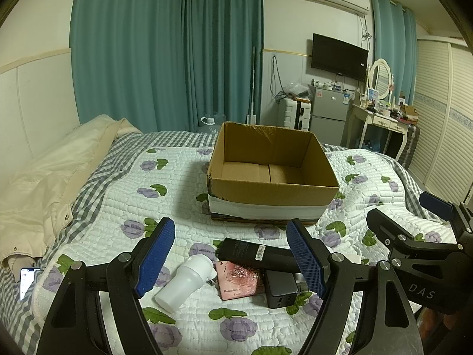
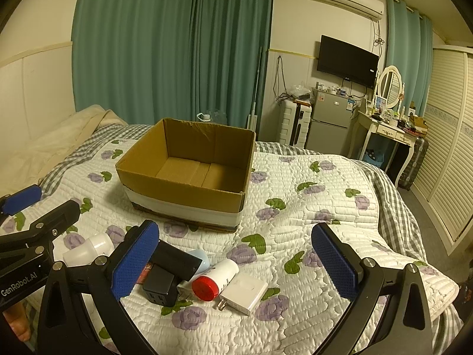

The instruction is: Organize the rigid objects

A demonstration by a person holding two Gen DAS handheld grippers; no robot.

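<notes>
An open, empty cardboard box (image 1: pixel 272 198) (image 2: pixel 183 198) stands on the bed. In front of it lies a small pile: a white bottle (image 1: pixel 184 284) (image 2: pixel 88 250), a black tube (image 1: pixel 251 251) (image 2: pixel 177 259), a pink card case (image 1: pixel 239 281), a black charger (image 1: pixel 280 291) (image 2: pixel 159 290), a red-capped white bottle (image 2: pixel 217 278) and a white plug adapter (image 2: pixel 244 293). My left gripper (image 1: pixel 230 261) is open above the pile, empty. My right gripper (image 2: pixel 233 263) is open above the red-capped bottle and adapter, empty.
The floral quilt (image 2: pixel 310 207) covers the bed. A cream duvet (image 1: pixel 50 171) lies at the left, a phone (image 1: pixel 28 281) beside it. A fridge (image 2: pixel 331 118), a dressing table (image 2: pixel 390 130) and a wardrobe (image 2: pixel 449 148) stand at the right.
</notes>
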